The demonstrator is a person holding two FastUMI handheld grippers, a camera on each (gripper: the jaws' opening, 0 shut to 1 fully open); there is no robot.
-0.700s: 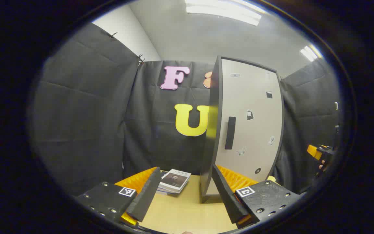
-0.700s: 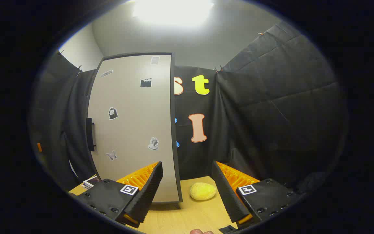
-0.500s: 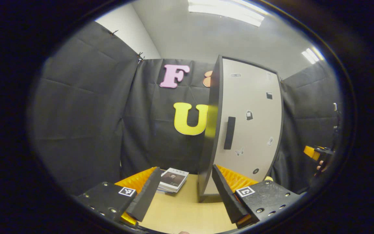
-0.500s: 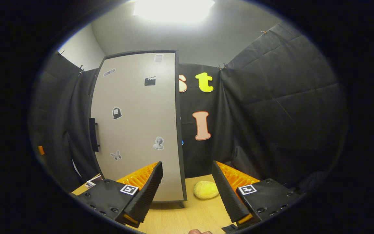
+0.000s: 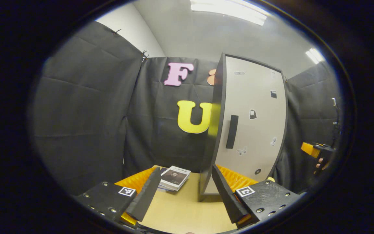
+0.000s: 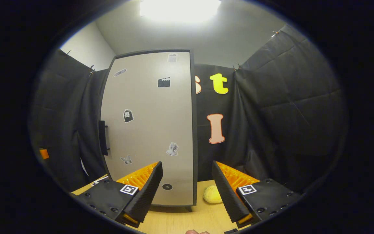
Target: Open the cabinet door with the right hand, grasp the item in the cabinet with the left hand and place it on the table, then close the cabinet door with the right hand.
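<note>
- Right gripper (image 6: 187,190), jaws wide and empty, faces the shut cabinet door (image 6: 148,126).
- Its handle (image 6: 102,138) sits at nine o'clock; approach squarely.
- Left gripper (image 5: 183,195) also wide, empty.

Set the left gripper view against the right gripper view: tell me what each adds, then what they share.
Left gripper view adds: the tall cabinet's dark side panel, the top cover of the stacked books, and a hand at far right. Right gripper view adds: the lumpy yellow object lying plainly on the wooden table, right of the cabinet. Shared: the closed pale door with its dark vertical handle and stickers.
</note>
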